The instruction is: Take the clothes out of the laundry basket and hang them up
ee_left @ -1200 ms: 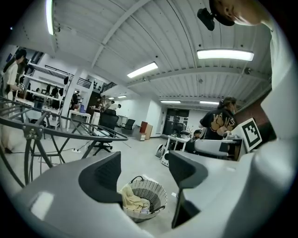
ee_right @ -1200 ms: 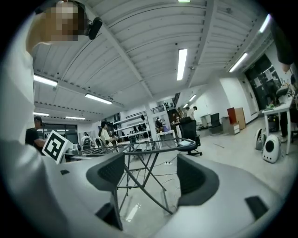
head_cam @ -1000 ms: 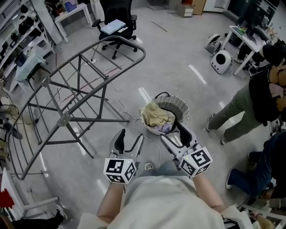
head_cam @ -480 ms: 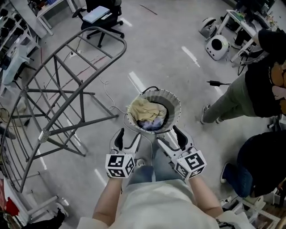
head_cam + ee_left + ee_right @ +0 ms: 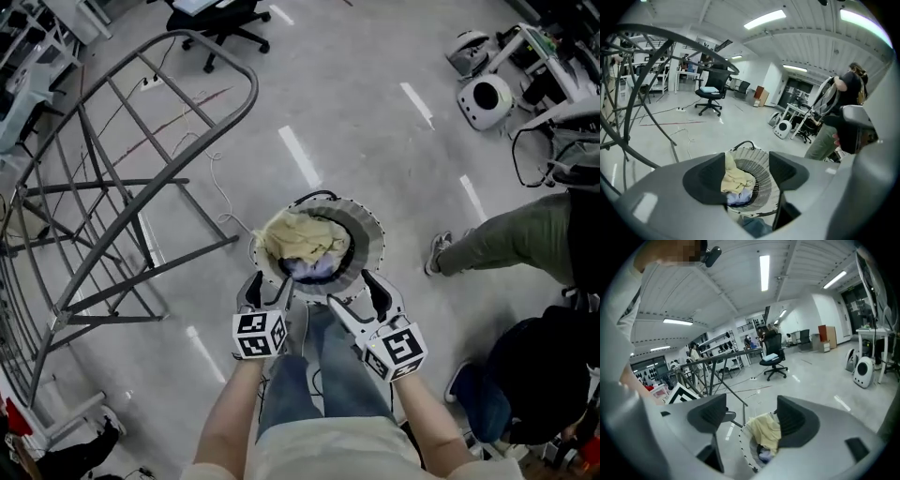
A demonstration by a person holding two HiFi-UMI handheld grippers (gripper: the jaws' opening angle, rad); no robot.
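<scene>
A round white woven laundry basket [image 5: 372,228] stands on the grey floor, just ahead of both grippers. A crumpled yellow garment [image 5: 295,234] lies on top in it, with a pale purple one [image 5: 312,269] under it. My left gripper [image 5: 269,291] hovers at the basket's near rim, open and empty. My right gripper [image 5: 361,298] is beside it at the same rim, also open and empty. In the left gripper view the yellow garment [image 5: 736,178] shows between the spread jaws. The right gripper view shows the yellow garment [image 5: 766,430] too. The grey drying rack [image 5: 112,187] stands to the left, bare.
A white cable [image 5: 220,187] trails on the floor between rack and basket. A person in olive trousers [image 5: 506,239] stands at the right, another in dark clothes [image 5: 534,375] at the lower right. An office chair [image 5: 220,14] and a round white device [image 5: 483,98] are farther off.
The person has stepped toward the basket, so it now lies right under both grippers. Both grippers stayed open and side by side.
</scene>
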